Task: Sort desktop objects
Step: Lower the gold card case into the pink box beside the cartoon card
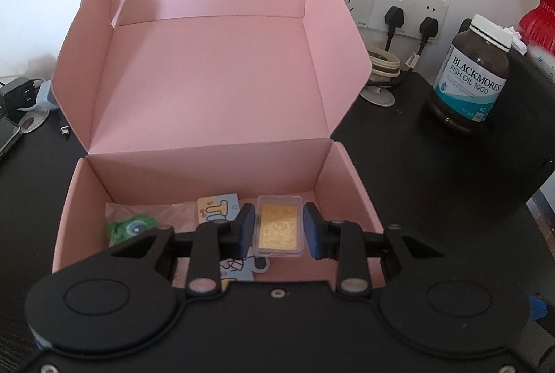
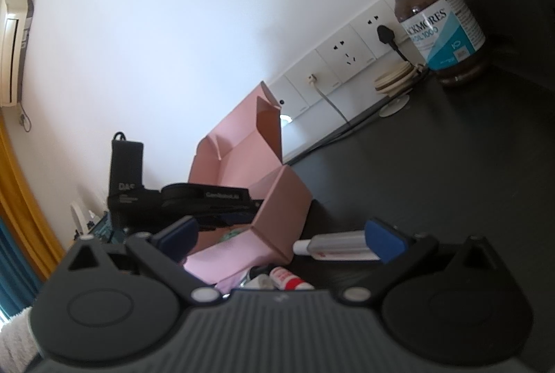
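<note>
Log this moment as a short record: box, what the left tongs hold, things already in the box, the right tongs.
box: pink box, lid open, on the black desk
left tongs: shut on a clear case with a gold card, over the box
in box: green toy, letter card
right tongs: open, empty
nearby: brown bottle, white tube

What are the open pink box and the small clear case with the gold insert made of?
Open pink box: looks like matte folded paperboard; creased flaps, no gloss.
Small clear case, between the left gripper's pads: seemingly rigid glossy transparent plastic; see-through edges. The gold insert could be foil or printed card.
</note>
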